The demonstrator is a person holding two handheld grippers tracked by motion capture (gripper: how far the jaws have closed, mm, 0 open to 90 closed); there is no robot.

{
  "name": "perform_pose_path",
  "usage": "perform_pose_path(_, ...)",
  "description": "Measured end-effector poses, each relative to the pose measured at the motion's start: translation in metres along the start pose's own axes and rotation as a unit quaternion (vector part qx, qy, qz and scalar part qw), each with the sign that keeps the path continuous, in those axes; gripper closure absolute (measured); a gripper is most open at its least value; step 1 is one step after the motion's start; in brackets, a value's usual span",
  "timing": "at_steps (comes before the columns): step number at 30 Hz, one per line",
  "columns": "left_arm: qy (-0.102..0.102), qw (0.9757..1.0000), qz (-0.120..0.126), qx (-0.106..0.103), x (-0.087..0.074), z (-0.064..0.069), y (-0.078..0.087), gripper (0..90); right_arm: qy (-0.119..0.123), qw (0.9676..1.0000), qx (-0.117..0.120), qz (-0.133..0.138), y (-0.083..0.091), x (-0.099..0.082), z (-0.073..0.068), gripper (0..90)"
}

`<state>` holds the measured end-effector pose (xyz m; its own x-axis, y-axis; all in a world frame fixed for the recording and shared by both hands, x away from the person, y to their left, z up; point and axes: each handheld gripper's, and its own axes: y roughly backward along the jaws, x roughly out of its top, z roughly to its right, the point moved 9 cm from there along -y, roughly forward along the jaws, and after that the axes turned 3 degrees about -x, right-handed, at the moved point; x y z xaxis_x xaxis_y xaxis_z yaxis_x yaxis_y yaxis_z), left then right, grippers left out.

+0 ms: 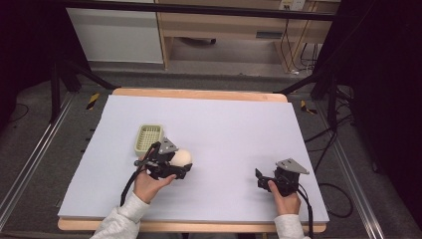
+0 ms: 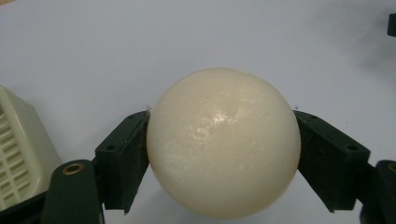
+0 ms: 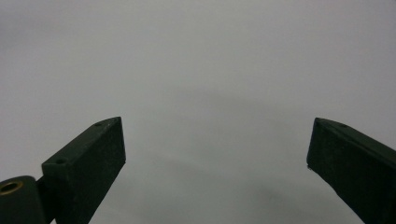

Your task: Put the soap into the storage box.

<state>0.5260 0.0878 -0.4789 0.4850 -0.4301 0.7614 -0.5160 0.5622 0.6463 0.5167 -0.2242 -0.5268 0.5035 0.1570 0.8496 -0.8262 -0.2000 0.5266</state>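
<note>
A cream-white ball [image 2: 223,142] sits between the two black jaws of my left gripper [image 2: 222,154], which press against both its sides. In the high view the ball [image 1: 183,158] shows just right of the left gripper [image 1: 174,164], near the table's left middle. A pale green slatted basket [image 1: 149,137] stands just behind and left of it; its corner [image 2: 18,149] shows at the left edge of the left gripper view. My right gripper [image 1: 259,178] rests near the front right, and the right gripper [image 3: 217,154] has its jaws wide apart over bare white surface.
The white table top [image 1: 224,129] has a wooden rim at the far and near edges. Black frame legs, cables and a wooden cabinet stand beyond the table on the floor.
</note>
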Motion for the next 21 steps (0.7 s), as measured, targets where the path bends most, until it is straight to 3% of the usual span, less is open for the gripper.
perform_pose_path(21,0.033,0.9989,0.006,0.034,0.003,-0.044,0.005,22.8,0.008,1.0,0.005,-0.003,-0.002,-0.001,-0.004,4.8)
